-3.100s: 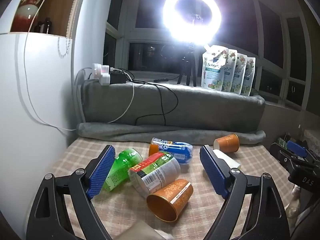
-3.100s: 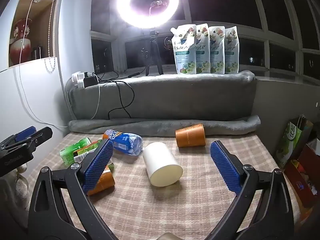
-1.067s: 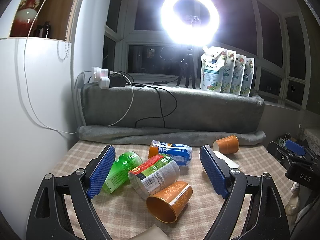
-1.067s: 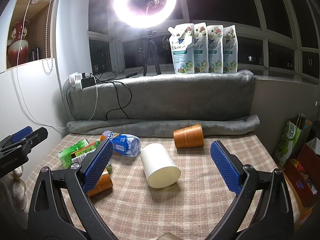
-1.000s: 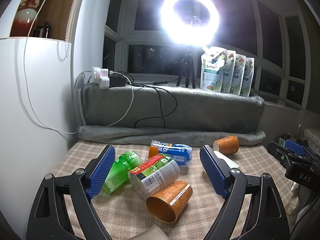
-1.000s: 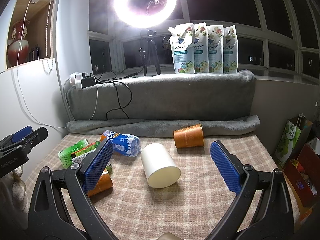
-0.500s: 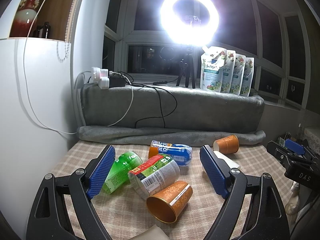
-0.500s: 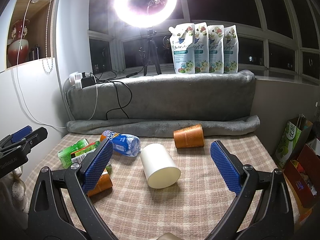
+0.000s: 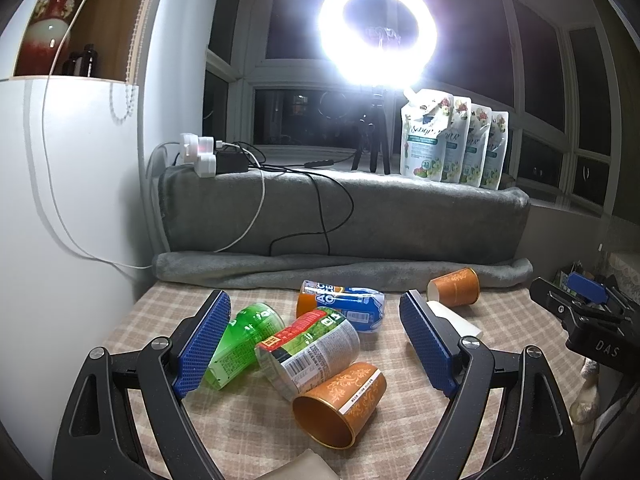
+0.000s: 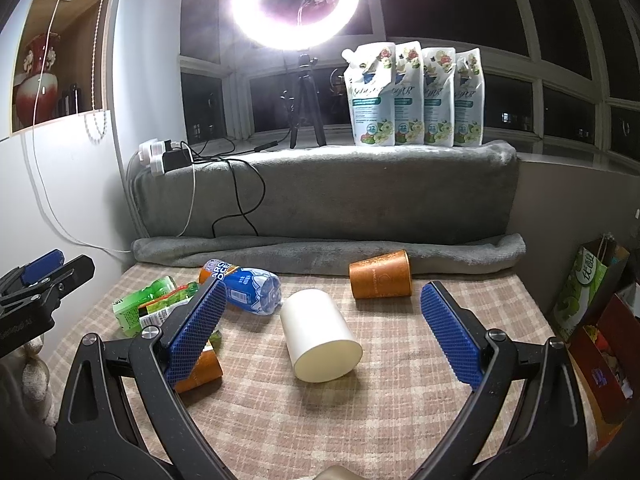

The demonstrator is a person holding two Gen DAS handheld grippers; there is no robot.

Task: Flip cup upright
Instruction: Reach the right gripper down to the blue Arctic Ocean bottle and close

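Landmark: white cup (image 10: 320, 334), laid on its side near the middle of the checked tablecloth (image 10: 360, 420), its wide end turned toward the right wrist camera.

1. Right gripper (image 10: 324, 334): held spread wide and empty above the cloth; the white cup is framed between its blue pads (image 10: 450, 334), touched by neither.
2. Left gripper (image 9: 316, 344): likewise spread wide, nothing grasped; positioned left of the white cup, over the pile of bottles.
3. Near orange cup (image 9: 340, 404): on its side, left of and nearer than the white cup, open mouth toward the left wrist camera, resting against the labelled bottle.
4. Labelled bottle (image 9: 308, 350): crushed, red and green label, on its side, left of the white cup.
5. Green bottle (image 9: 240, 344): on its side, further left, just beside the labelled bottle.
6. Blue bottle (image 10: 248, 286): on its side, left of and just behind the white cup.
7. Far orange cup (image 10: 380, 280): on its side, behind and right of the white cup, near the rolled grey blanket (image 10: 320, 254).
8. Four refill pouches (image 10: 416, 96): stood upright on the ledge well behind the white cup.
9. Ring light (image 10: 296, 2): lit, on a tripod, behind and left of the pouches.
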